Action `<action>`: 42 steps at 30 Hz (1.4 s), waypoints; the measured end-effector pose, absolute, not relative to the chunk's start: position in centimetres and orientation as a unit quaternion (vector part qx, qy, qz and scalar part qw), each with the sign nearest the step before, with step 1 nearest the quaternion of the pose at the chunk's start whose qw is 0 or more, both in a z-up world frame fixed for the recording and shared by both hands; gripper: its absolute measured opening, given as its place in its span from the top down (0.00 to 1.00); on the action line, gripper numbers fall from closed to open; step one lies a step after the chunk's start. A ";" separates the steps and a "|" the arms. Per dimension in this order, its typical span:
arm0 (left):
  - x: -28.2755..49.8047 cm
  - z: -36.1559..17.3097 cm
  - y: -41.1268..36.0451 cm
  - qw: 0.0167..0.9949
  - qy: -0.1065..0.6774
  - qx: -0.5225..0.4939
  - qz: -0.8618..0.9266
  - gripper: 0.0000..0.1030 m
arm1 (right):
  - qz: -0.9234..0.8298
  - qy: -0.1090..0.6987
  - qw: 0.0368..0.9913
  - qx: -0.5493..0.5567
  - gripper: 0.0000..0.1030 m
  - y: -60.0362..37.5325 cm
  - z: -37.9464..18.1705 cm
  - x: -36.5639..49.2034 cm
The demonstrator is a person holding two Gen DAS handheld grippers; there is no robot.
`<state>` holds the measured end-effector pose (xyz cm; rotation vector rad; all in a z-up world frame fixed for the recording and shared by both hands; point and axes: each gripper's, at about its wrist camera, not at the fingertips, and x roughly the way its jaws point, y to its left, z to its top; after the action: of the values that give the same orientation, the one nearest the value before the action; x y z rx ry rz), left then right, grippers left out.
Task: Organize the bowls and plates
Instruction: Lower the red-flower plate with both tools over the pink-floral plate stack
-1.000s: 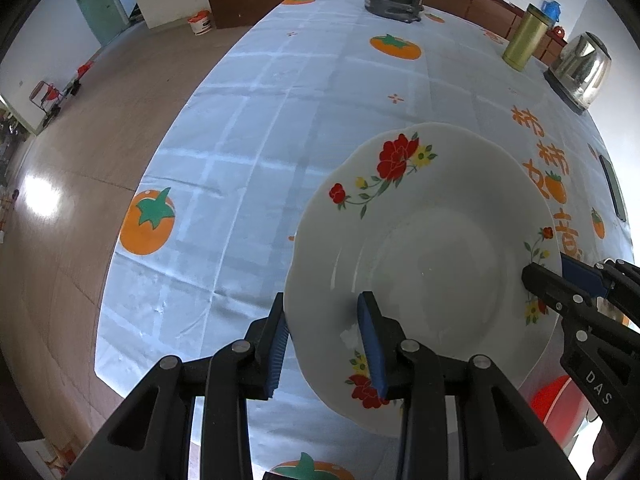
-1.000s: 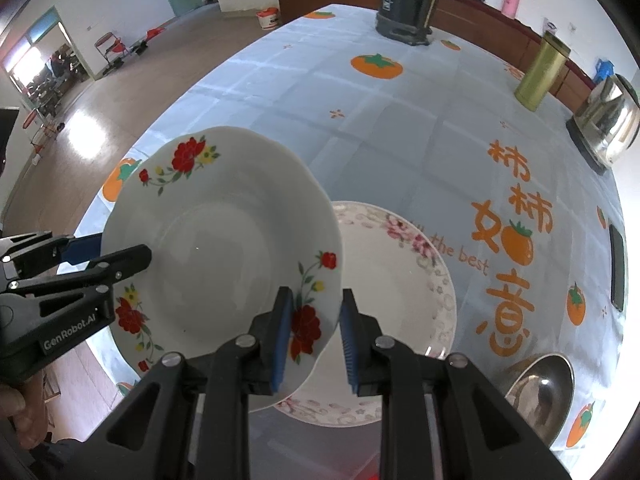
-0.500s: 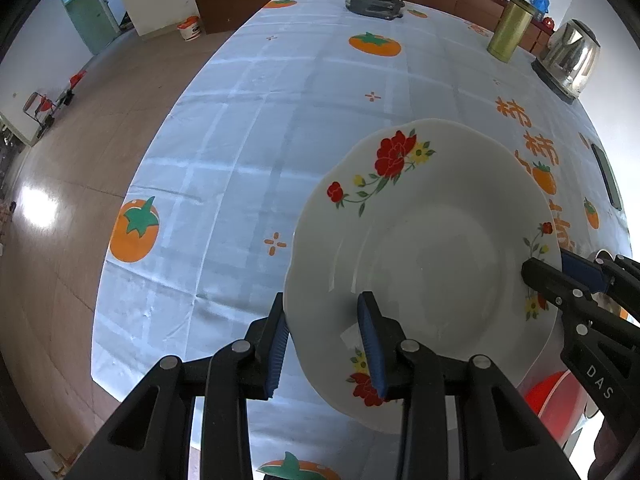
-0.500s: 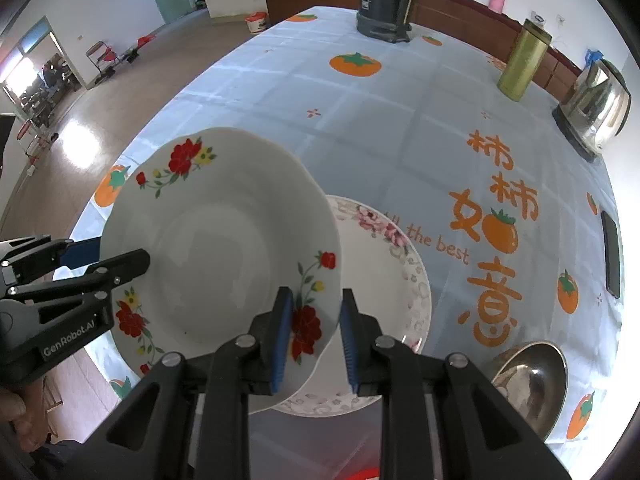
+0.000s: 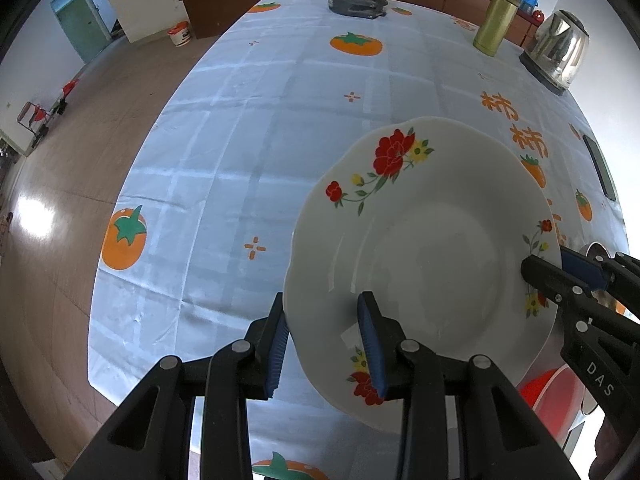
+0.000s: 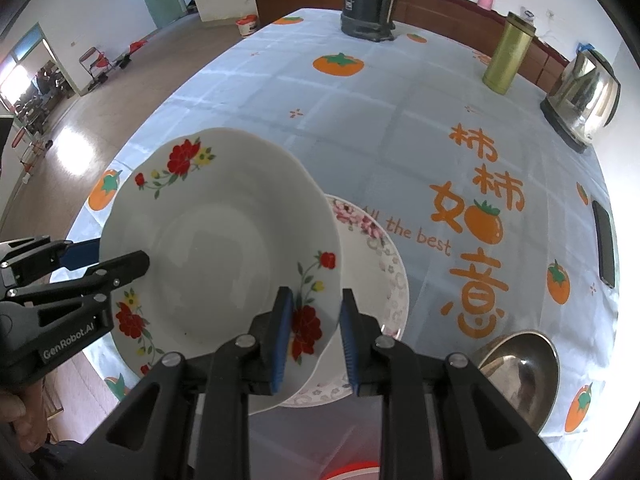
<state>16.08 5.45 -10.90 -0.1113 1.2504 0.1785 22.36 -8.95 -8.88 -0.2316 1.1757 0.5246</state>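
Overhead, a white plate with red flowers [image 5: 432, 256] is held above the table [image 5: 248, 152] by both tools, tilted. Left hand-held gripper [image 5: 326, 344] clamped on the plate's near rim at lower centre of its own view, one blue pad under the rim, the other on the inner face. Right hand-held gripper [image 6: 314, 334] likewise clamped on the opposite rim, lower centre of its view, pads either side of a red flower. Each tool shows in the other's camera: the right one at the right edge of the left view, the left one at the left edge of the right view.

Below and partly hidden by the held plate, a second plate with pink flowers [image 6: 380, 264] lies flat on the table, centre of the right view. Steel bowl [image 6: 520, 372] at lower right. Gold canister [image 6: 508, 54], steel kettle [image 6: 584, 98] and dark appliance [image 6: 368, 4] stand along the far side. A thumb [image 6: 18, 420] shows at lower left.
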 end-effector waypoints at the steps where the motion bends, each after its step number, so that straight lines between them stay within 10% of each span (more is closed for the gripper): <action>1: 16.1 -10.9 5.4 0.806 0.584 -0.051 0.082 0.64 | 0.243 0.547 0.794 -0.108 0.77 -9.1 -8.9 22.4; 42: 17.8 -11.7 1.4 0.802 0.594 -0.027 0.051 0.64 | 0.209 0.560 0.797 -0.085 0.77 -13.6 -9.7 23.0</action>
<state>17.75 1.43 -11.75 -0.0586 1.2741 0.1087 23.00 -13.59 -9.72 -0.1831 1.2016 0.4492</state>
